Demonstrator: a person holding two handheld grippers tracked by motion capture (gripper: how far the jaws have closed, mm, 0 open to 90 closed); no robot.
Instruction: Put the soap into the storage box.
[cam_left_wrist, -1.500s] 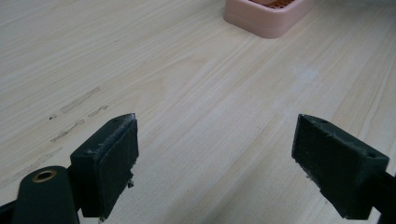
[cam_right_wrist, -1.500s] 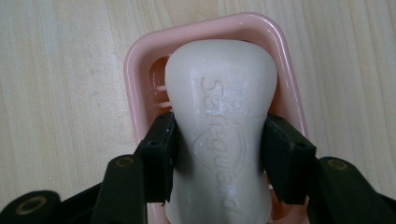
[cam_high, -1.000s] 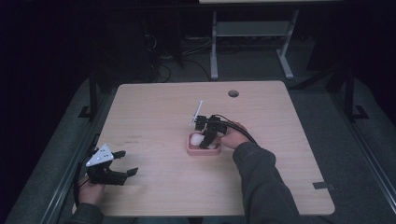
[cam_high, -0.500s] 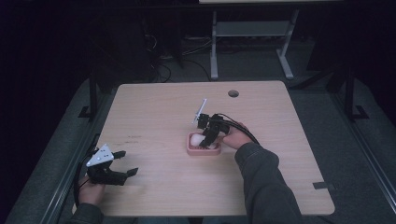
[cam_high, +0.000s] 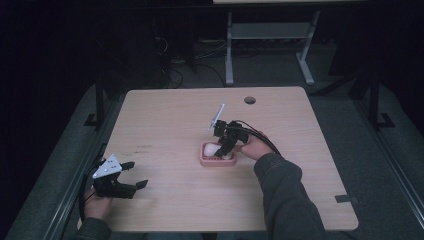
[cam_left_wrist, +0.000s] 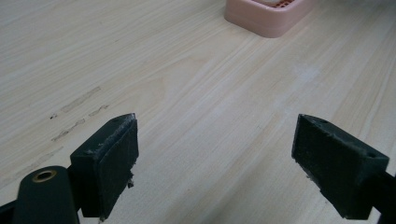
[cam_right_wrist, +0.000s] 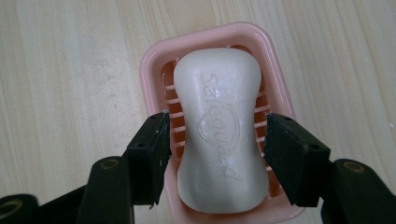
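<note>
A white soap bar (cam_right_wrist: 219, 135) with raised lettering lies in a pink slatted soap dish (cam_right_wrist: 149, 70) near the table's middle (cam_high: 215, 162). My right gripper (cam_right_wrist: 215, 135) points down over the dish. It is open, with one jaw on each side of the bar's waist and a small gap at both sides. In the high view that gripper (cam_high: 226, 149) covers part of the soap (cam_high: 212, 149). My left gripper (cam_high: 136, 174) hovers low near the table's front left corner, open and holding nothing (cam_left_wrist: 215, 135). The dish (cam_left_wrist: 266, 18) lies well ahead of it.
The light wooden table (cam_high: 170, 120) has a round cable hole (cam_high: 250, 100) at the back and a dark tape strip (cam_high: 346, 198) at the front right edge. Faint scuff marks (cam_left_wrist: 79, 100) lie ahead of the left gripper. A metal stand (cam_high: 265, 35) is on the floor behind.
The right gripper has shifted only very slightly over the dish. The left gripper has not moved.
</note>
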